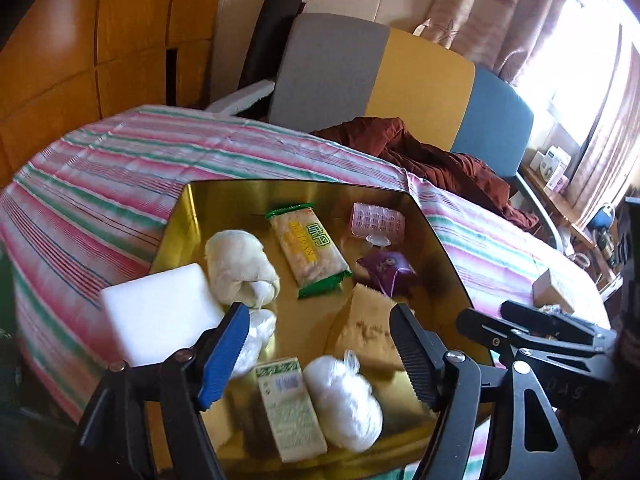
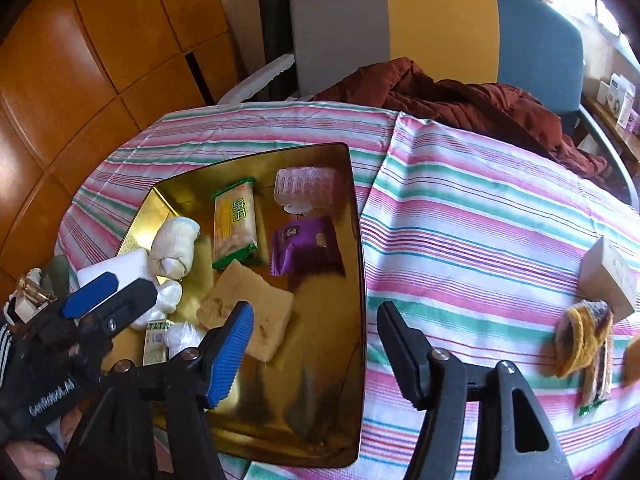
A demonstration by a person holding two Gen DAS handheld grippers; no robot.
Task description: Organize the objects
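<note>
A gold tray [image 1: 188, 216] [image 2: 352, 400] lies on the striped cloth. It holds a green-ended biscuit pack [image 1: 308, 248] [image 2: 234, 222], a purple packet [image 1: 386, 266] [image 2: 304, 246], a pink roller [image 1: 378, 218] [image 2: 306, 186], a tan sponge [image 1: 366, 328] [image 2: 250, 306], a cream cloth roll [image 1: 240, 264] [image 2: 174, 246], a white block [image 1: 160, 312], a small green carton [image 1: 290, 408] and a white bag [image 1: 344, 396]. My left gripper [image 1: 320, 352] is open and empty above the carton and bag. My right gripper [image 2: 316, 344] is open and empty over the tray's right edge.
A small tan box [image 2: 608, 276] and a yellow knitted piece [image 2: 580, 340] lie on the cloth [image 2: 480, 220] to the right. A dark red jacket [image 2: 460, 100] lies at the table's far side before a grey, yellow and blue chair [image 2: 436, 20]. Wooden panels stand on the left.
</note>
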